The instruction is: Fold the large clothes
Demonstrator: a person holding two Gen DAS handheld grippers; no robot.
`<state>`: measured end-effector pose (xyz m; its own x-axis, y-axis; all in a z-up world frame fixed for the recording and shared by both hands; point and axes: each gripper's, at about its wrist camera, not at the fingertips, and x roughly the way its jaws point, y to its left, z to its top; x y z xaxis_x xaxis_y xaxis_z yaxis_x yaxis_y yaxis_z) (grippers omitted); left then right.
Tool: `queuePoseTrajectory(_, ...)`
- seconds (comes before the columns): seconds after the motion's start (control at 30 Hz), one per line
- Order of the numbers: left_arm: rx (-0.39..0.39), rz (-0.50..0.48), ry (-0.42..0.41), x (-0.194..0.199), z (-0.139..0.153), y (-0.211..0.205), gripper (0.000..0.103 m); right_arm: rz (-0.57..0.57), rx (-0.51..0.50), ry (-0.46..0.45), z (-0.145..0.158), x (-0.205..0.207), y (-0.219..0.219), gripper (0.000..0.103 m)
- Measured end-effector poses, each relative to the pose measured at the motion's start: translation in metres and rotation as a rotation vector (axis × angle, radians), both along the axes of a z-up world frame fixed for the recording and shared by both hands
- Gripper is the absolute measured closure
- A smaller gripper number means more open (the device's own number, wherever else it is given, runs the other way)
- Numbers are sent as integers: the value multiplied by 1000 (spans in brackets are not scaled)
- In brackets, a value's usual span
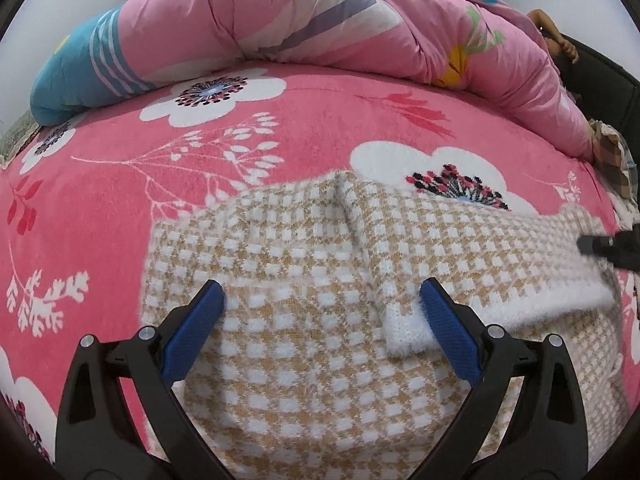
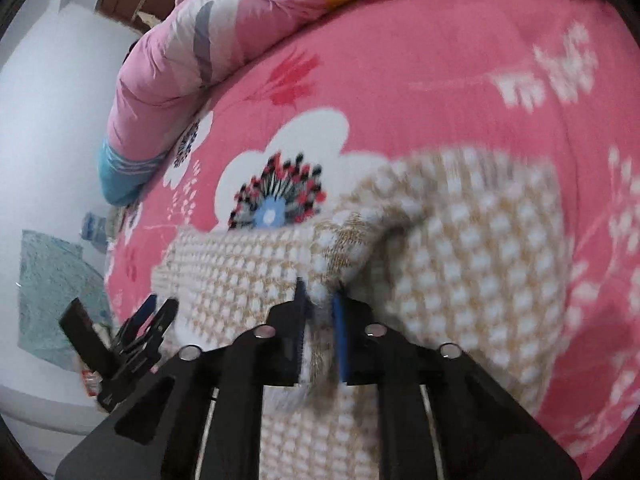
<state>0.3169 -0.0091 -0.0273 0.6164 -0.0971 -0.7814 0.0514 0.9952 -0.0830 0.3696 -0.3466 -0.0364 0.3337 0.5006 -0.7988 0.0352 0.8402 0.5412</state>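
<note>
A beige-and-white checked knit sweater (image 1: 312,264) lies on the pink flowered blanket (image 1: 120,200). One part of it is folded across from the right, and its fuzzy white edge (image 1: 404,336) ends by my left gripper's right finger. My left gripper (image 1: 322,294) hovers open just over the sweater's middle with nothing pinched. My right gripper (image 2: 320,300) is shut on a raised fold of the sweater (image 2: 460,240). In the left wrist view only the right gripper's dark tip (image 1: 596,245) shows, at the sweater's right side. The left gripper (image 2: 148,320) appears at the lower left of the right wrist view.
A bunched pink quilt (image 1: 320,20) with a blue end runs along the far side of the bed. A person's hand (image 1: 560,40) rests beyond it at the right. The bed's edge drops to a floor with a teal mat (image 2: 52,280).
</note>
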Motion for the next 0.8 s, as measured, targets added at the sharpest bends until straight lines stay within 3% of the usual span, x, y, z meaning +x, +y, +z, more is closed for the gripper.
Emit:
queuePoseTrajectory(0.1, 11, -3, 0, -1, 0, -2, 8, 7, -76, -46, 6, 15, 4, 93)
queuePoseTrajectory(0.2, 17, 1, 0, -1, 0, -5, 8, 57, -197, -59, -8, 25, 10, 92)
queuePoseTrajectory(0.27, 26, -4, -2, -1, -1, -7, 8, 101, -279, -70, -19, 25, 14, 80)
queuePoseTrajectory(0.3, 25, -8, -4, -1, 0, -6, 8, 102, -298, -81, -18, 23, 13, 64)
queuePoseTrajectory(0.43, -19, -27, -22, -4, 1, 2, 8, 44, -428, -113, 20, 5, 10, 58)
queuePoseTrajectory(0.5, -43, -32, -35, -5, 1, 5, 8, 36, -504, -240, 55, -11, 22, 58)
queuePoseTrajectory(0.6, -57, -28, -46, -7, 1, 6, 8, 136, -420, -331, 71, -15, 55, 58)
queuePoseTrajectory(0.7, -98, -30, -58, -11, 6, 12, 8, 262, -346, -330, 53, -12, 90, 58)
queuePoseTrajectory(0.8, -152, -27, -111, -22, 20, 23, 8, 377, -388, -216, -10, -6, 124, 56)
